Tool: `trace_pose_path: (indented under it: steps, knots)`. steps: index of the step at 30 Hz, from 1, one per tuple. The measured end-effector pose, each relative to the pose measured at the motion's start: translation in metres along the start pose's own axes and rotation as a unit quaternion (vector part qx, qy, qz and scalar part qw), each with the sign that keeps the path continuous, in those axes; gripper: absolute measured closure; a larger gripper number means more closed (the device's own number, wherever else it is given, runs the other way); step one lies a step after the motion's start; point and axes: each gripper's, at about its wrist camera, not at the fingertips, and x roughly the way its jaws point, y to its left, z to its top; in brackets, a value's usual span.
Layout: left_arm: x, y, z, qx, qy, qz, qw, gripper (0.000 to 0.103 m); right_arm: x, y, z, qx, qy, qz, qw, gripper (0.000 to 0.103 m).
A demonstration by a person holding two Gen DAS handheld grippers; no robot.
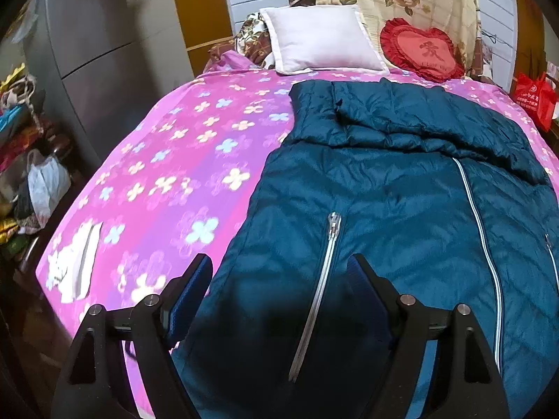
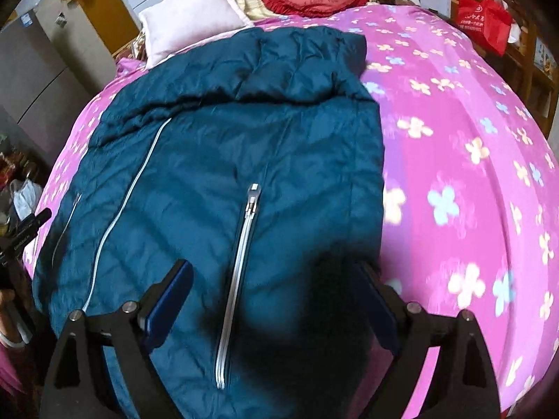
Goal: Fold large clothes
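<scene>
A large dark teal padded jacket [image 1: 401,192] lies front up on a bed with a pink flowered cover [image 1: 167,160]. Its sleeves are folded across the chest near the collar. Silver pocket zips and a centre zip show. My left gripper [image 1: 281,272] is open, low over the jacket's left hem edge, astride a pocket zip [image 1: 318,289]. In the right wrist view the jacket [image 2: 216,160] fills the left half. My right gripper [image 2: 276,279] is open over the right hem, astride the other pocket zip [image 2: 241,272]. Neither holds anything.
A white pillow [image 1: 321,38] and a red heart cushion [image 1: 419,49] lie at the head of the bed. A white folded cloth [image 1: 77,262] sits on the bed's left edge. A grey cabinet [image 1: 87,45] and clutter stand left; a red bag [image 1: 534,97] right.
</scene>
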Motion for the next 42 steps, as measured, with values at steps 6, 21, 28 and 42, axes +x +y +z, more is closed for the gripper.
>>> trace_pose_path:
  steps: [6, 21, 28, 42]
  knots:
    - [-0.010, 0.008, -0.015, -0.003, 0.003, 0.002, 1.0000, 0.041, -0.006, 0.010, -0.027, -0.019, 0.018, 0.013, 1.000, 0.009]
    - [-0.020, 0.012, -0.035, -0.002, 0.008, 0.004, 1.0000, 0.041, -0.024, 0.018, -0.062, -0.050, 0.003, 0.001, 0.999, 0.010]
    - [-0.021, 0.016, -0.041, -0.004, 0.012, 0.002, 0.9999, 0.041, -0.024, 0.019, -0.065, -0.052, -0.001, 0.001, 0.999, 0.010]
    - [-0.029, 0.021, -0.051, -0.003, 0.016, -0.001, 0.9999, 0.041, -0.029, 0.025, -0.083, -0.060, 0.004, 0.004, 0.998, 0.009]
